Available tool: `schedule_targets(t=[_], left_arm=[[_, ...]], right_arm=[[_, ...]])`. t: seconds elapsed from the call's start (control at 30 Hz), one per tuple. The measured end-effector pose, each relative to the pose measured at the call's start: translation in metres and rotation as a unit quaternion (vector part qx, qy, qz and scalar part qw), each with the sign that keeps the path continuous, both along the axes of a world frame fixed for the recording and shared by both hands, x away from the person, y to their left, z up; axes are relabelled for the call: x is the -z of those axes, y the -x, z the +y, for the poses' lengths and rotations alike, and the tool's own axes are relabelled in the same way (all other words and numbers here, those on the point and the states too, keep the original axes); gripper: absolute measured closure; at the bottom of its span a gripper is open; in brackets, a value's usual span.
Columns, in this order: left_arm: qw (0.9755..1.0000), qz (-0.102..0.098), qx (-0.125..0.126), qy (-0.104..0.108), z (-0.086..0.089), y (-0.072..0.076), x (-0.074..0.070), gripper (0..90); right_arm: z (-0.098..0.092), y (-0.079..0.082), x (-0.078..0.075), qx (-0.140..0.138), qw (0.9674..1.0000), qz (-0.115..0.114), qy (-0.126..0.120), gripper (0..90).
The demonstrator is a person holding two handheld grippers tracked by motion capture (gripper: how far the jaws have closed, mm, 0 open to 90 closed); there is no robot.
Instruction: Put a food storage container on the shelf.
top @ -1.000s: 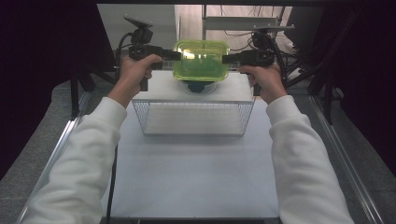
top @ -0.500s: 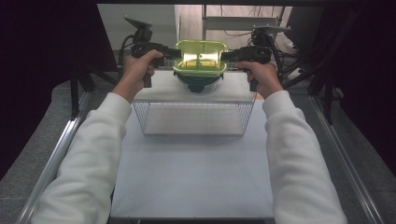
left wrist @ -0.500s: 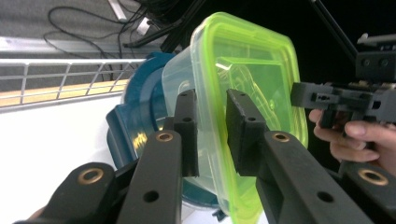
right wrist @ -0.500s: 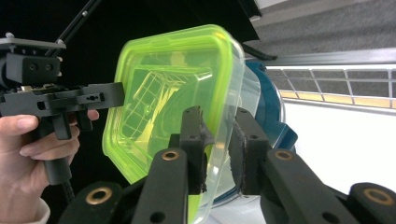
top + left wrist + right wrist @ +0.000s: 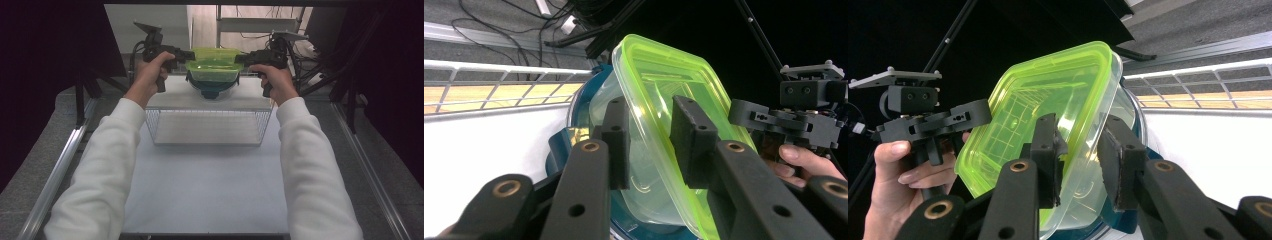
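From the high view, a person in white sleeves reaches forward over a white table (image 5: 210,190). The left gripper (image 5: 186,54) and the right gripper (image 5: 240,59) meet the two ends of a clear container with a yellow-green lid (image 5: 214,67), which sits on a dark teal bowl (image 5: 212,89) at the far side of the table. Just in front of the bowl stands a wire basket (image 5: 210,127).

In the left gripper view, the left gripper (image 5: 651,142) straddles the container's (image 5: 659,90) lid edge. One pad lies against the clear wall; the other stands with a small gap beside the lid. The jaws have just been opening, so they bracket the rim without clamping it. The teal bowl (image 5: 561,150) shows underneath, the basket's wire rim (image 5: 499,82) behind, and the other gripper farther off.

In the right gripper view, the right gripper (image 5: 1080,160) likewise straddles the container's (image 5: 1048,110) rim, jaws just opened and loose around it. The teal bowl (image 5: 1125,220) peeks below.
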State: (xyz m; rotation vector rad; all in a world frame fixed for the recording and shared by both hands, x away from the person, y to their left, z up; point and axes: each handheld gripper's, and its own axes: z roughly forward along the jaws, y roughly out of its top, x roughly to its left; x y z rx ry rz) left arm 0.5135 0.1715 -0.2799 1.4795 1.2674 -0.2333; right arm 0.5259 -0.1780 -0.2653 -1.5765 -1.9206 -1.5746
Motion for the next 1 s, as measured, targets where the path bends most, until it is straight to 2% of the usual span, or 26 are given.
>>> schedule_targets(t=[0.03, 0.1, 0.13, 0.17, 0.2, 0.23, 0.27, 0.3, 0.37, 0.47, 0.53, 0.57, 0.6, 0.63, 0.7, 0.73, 0.8, 0.87, 1.0], left_arm=[[1.0000, 0.000, -0.001, 0.000, 0.000, 0.000, 0.000, 68.7], [1.0000, -0.003, -0.006, -0.004, -0.001, 0.000, 0.000, 62.7], [0.9999, -0.007, -0.012, -0.010, -0.003, 0.001, 0.000, 53.0], [0.9999, -0.007, -0.012, -0.010, -0.003, 0.001, 0.000, 47.9], [0.9992, -0.018, -0.023, -0.027, -0.006, 0.003, -0.002, 42.1], [0.9992, -0.018, -0.023, -0.027, -0.006, 0.003, -0.002, 39.7], [0.9981, -0.035, -0.031, -0.039, -0.006, 0.006, -0.004, 36.9], [0.9981, -0.035, -0.031, -0.039, -0.006, 0.006, -0.004, 34.2], [0.9950, -0.063, -0.051, -0.059, -0.005, 0.014, -0.009, 31.8], [0.9932, -0.086, -0.053, -0.058, -0.002, 0.025, -0.012, 27.0], [0.9917, -0.101, -0.049, -0.062, 0.001, 0.034, -0.013, 25.6], [0.9896, -0.116, -0.046, -0.072, 0.005, 0.043, -0.013, 25.5], [0.9896, -0.116, -0.046, -0.072, 0.005, 0.043, -0.013, 25.4], [0.9887, -0.123, -0.044, -0.074, 0.008, 0.049, -0.012, 25.4], [0.9867, -0.138, -0.045, -0.073, 0.013, 0.061, -0.009, 25.2], [0.9847, -0.149, -0.047, -0.077, 0.017, 0.069, -0.005, 25.0], [0.9833, -0.158, -0.044, -0.080, 0.021, 0.081, 0.000, 24.8], [0.9810, -0.169, -0.039, -0.087, 0.025, 0.097, 0.006, 24.8], [0.9788, -0.181, -0.024, -0.094, 0.029, 0.125, 0.017, 24.3]], right_arm=[[0.000, 0.000, 0.000, 0.000, 1.0000, 0.000, 0.000, 68.3], [0.001, 0.000, 0.001, -0.003, 1.0000, 0.001, 0.000, 64.8], [0.002, 0.001, 0.001, 0.002, 1.0000, -0.005, 0.004, 51.4], [0.002, 0.001, 0.001, 0.002, 1.0000, -0.005, 0.004, 51.4], [0.003, 0.003, 0.000, 0.013, 0.9995, -0.024, 0.013, 41.1], [0.003, 0.003, 0.000, 0.013, 0.9995, -0.024, 0.013, 41.1], [0.003, 0.006, -0.002, 0.022, 0.9988, -0.039, 0.019, 33.8], [0.003, 0.006, -0.002, 0.022, 0.9988, -0.039, 0.019, 33.8], [0.000, 0.009, -0.004, 0.022, 0.9982, -0.053, 0.020, 29.7], [-0.003, 0.019, -0.008, 0.014, 0.9959, -0.085, 0.028, 25.8], [-0.009, 0.030, -0.008, -0.006, 0.9928, -0.115, 0.035, 24.0], [-0.011, 0.034, -0.007, -0.012, 0.9913, -0.124, 0.042, 23.8], [-0.014, 0.038, -0.005, -0.016, 0.9900, -0.131, 0.049, 23.7], [-0.014, 0.038, -0.005, -0.016, 0.9900, -0.131, 0.049, 23.7], [-0.022, 0.048, -0.001, -0.020, 0.9866, -0.151, 0.059, 23.4], [-0.030, 0.058, 0.003, -0.023, 0.9849, -0.160, 0.064, 23.3], [-0.033, 0.062, 0.005, -0.024, 0.9846, -0.161, 0.063, 23.3], [-0.040, 0.072, 0.010, -0.031, 0.9821, -0.171, 0.073, 23.2], [-0.053, 0.096, 0.022, -0.039, 0.9771, -0.187, 0.095, 23.3]])
